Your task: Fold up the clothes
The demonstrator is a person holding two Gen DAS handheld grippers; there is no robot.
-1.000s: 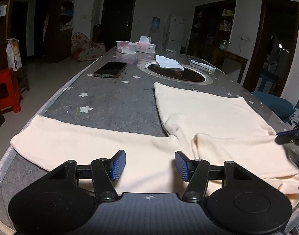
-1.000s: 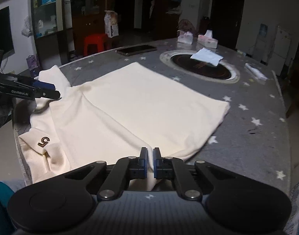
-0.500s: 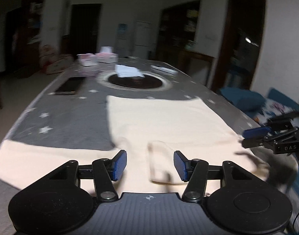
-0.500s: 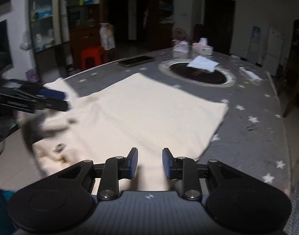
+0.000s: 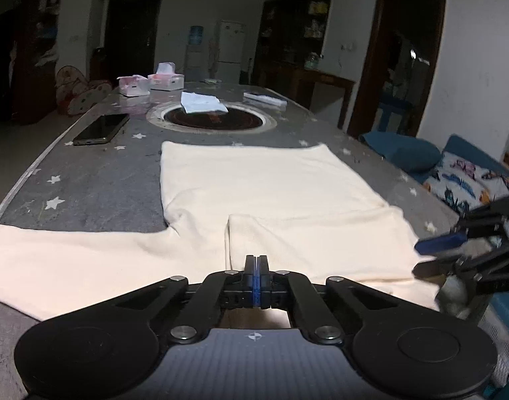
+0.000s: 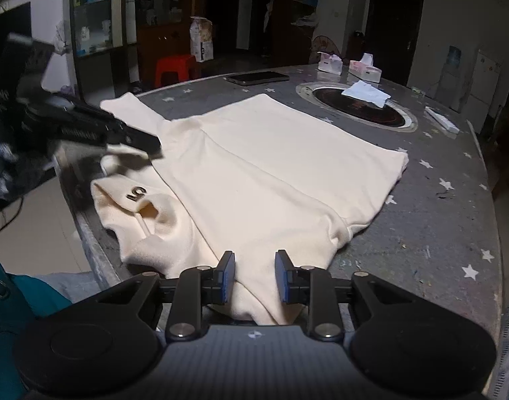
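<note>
I have the cream garment (image 5: 261, 186) spread flat on the grey star-patterned table (image 5: 98, 180), its collar end at the near edge so both grippers can reach it without leaning; one sleeve is already folded across the body, the other trails out to my left. My left gripper (image 5: 257, 263) has its jaws pressed fully together just above the folded sleeve's edge; whether any cloth is pinched I cannot tell, since the pads hide the seam. My right gripper (image 6: 254, 273) has just been narrowing and stands a little apart with a bunch of fabric between the pads, seemingly not yet squeezed. The phone (image 5: 101, 128), the tissue boxes (image 5: 151, 83) and the round hob (image 5: 211, 118) sit well beyond the hem, so the far half is open for folding; the near rim leaves little margin.
</note>
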